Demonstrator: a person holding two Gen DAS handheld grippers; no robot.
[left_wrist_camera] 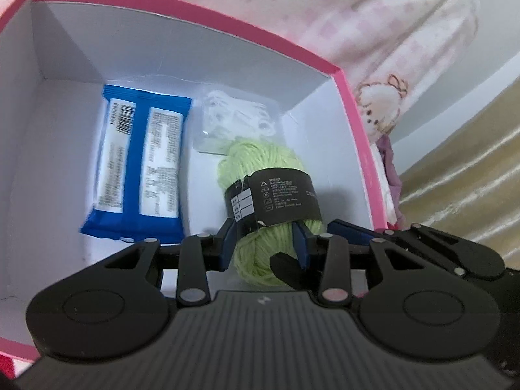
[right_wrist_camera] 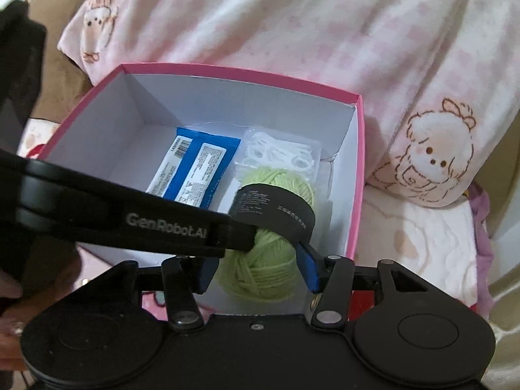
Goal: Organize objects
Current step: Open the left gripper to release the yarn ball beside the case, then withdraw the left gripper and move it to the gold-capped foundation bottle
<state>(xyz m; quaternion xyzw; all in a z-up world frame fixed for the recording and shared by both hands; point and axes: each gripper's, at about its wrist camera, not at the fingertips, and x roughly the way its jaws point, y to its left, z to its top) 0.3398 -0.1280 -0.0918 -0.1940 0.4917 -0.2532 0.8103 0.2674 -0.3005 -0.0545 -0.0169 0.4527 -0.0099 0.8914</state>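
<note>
A light green yarn ball [left_wrist_camera: 256,260] with a black paper band hangs low inside the pink box [left_wrist_camera: 227,22], which is white inside. My left gripper [left_wrist_camera: 263,243] is shut on the yarn, its blue pads squeezing it just below the band. From the right wrist, the yarn's [right_wrist_camera: 260,273] round near end fills the gap of my right gripper [right_wrist_camera: 258,269], both pads against it. The left gripper's finger [right_wrist_camera: 237,237] comes in from the left onto the yarn. I cannot tell if the yarn touches the box [right_wrist_camera: 243,74] floor.
On the box floor lie a blue wipes pack [left_wrist_camera: 136,162] at left and a clear bag of white pieces [left_wrist_camera: 234,113] at the back, partly under the yarn. A pink cartoon-print blanket [right_wrist_camera: 325,32] surrounds the box. Golden fabric [left_wrist_camera: 455,178] lies at right.
</note>
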